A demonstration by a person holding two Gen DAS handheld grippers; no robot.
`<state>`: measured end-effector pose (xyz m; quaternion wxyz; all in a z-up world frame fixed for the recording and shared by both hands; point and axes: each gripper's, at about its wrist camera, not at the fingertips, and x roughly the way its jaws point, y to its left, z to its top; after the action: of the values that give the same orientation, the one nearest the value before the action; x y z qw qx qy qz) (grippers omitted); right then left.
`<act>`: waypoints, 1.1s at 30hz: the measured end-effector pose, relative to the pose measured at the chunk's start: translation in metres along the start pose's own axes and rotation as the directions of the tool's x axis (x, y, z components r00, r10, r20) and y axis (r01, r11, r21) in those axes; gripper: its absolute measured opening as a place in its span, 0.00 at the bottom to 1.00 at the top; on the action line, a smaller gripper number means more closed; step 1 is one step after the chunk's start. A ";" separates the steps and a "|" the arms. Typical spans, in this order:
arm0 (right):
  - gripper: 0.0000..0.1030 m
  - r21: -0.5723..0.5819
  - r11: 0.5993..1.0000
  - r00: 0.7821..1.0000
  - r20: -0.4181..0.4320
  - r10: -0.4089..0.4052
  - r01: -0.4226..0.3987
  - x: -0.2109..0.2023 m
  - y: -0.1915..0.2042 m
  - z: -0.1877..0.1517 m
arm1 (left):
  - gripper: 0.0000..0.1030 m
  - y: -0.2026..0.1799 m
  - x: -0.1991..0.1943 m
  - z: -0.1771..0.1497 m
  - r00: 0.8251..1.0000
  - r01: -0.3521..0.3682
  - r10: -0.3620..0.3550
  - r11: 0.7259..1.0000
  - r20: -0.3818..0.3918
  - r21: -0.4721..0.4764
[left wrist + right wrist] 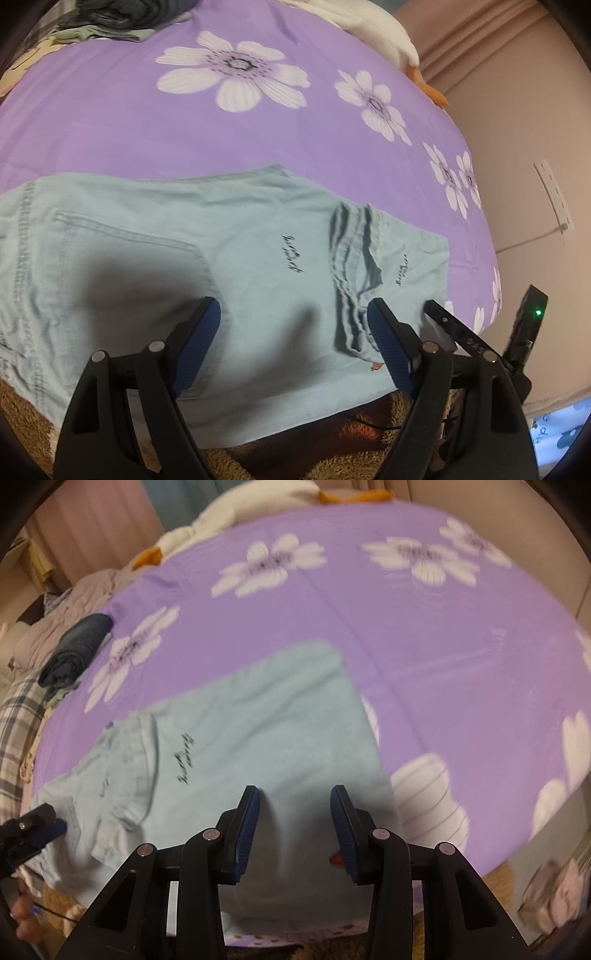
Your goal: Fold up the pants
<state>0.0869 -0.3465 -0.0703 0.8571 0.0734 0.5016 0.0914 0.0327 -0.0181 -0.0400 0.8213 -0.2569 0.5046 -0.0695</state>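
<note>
Pale blue denim pants lie flat on the purple flowered bedsheet, folded over, with the cuffs lying on top at the right. My left gripper is open and empty, just above the pants near their front edge. In the right wrist view the same pants stretch away from me. My right gripper is open and empty above them. The left gripper's tip shows at the far left by the cuff end.
Folded dark clothes sit at the bed's far left; they also show in the left wrist view. A white plush duck lies at the far edge. A brown fuzzy rug is below the bed's front edge. A wall is on the right.
</note>
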 end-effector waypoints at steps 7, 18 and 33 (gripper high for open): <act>0.41 0.005 1.000 1.000 0.019 0.015 -0.015 -0.002 0.000 -0.007 | 0.78 -0.023 0.038 0.008 0.983 0.160 -0.154 0.986 -0.102 0.046; 0.42 0.037 0.998 0.998 0.032 0.057 -0.059 -0.003 -0.007 -0.007 | 0.10 -0.048 0.093 0.013 0.965 0.194 -0.178 0.979 -0.193 0.067; 0.42 0.007 0.998 0.997 0.045 0.057 -0.058 -0.011 -0.003 -0.002 | 0.12 -0.018 0.060 -0.002 0.994 0.061 -0.054 0.995 -0.095 0.074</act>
<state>0.0806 -0.3515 -0.0624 0.8647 0.0936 0.4805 0.1122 0.0621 -0.0565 -0.0792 0.8039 -0.2363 0.5315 -0.1244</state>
